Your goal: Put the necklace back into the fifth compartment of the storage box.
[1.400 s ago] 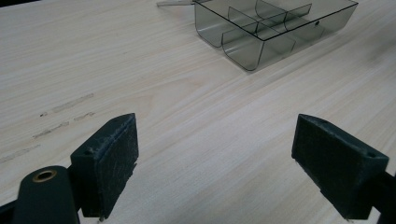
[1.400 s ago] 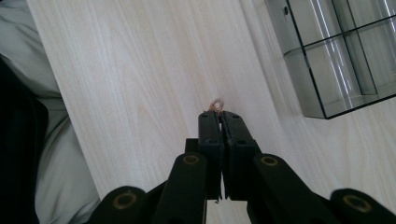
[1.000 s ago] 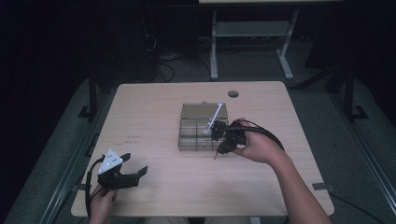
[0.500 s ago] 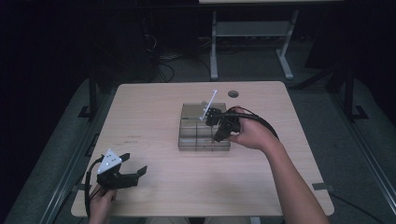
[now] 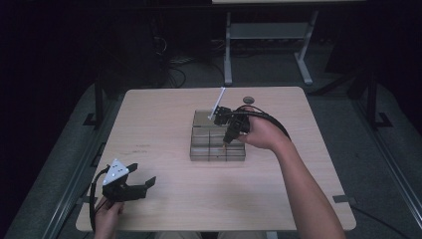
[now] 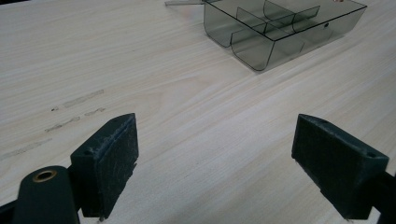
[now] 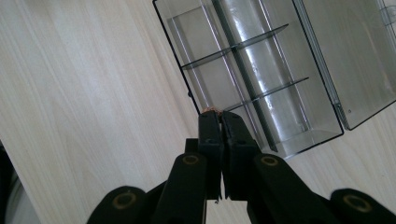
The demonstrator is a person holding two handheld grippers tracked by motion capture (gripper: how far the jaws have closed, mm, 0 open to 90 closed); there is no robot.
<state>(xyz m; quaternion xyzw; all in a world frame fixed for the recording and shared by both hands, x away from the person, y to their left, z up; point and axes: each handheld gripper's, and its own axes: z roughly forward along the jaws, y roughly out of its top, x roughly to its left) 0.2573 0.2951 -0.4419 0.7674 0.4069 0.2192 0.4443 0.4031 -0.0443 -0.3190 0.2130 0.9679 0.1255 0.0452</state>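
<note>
A smoky clear compartment box [image 5: 217,149] sits open mid-table, its lid [image 5: 201,118] lying flat behind it. My right gripper [image 5: 228,138] hangs over the box, pointing down. In the right gripper view its jaws [image 7: 218,115] are pressed together, with a small copper-coloured piece [image 7: 210,110] pinched at the tips above the edge of the box [image 7: 261,70]. My left gripper [image 5: 142,181] rests at the near left of the table. It is open with nothing between its pads [image 6: 112,154], facing the box [image 6: 280,28] across bare wood.
A small round dark disc [image 5: 247,99] lies on the table behind the box. The light wooden table [image 5: 164,129] has a few faint scuff marks [image 6: 79,100] on its left half. A metal frame stand [image 5: 263,35] is on the dark floor beyond.
My right gripper, still shut, has moved from the box's near right part toward the far side and slightly up. The left gripper has stayed put.
</note>
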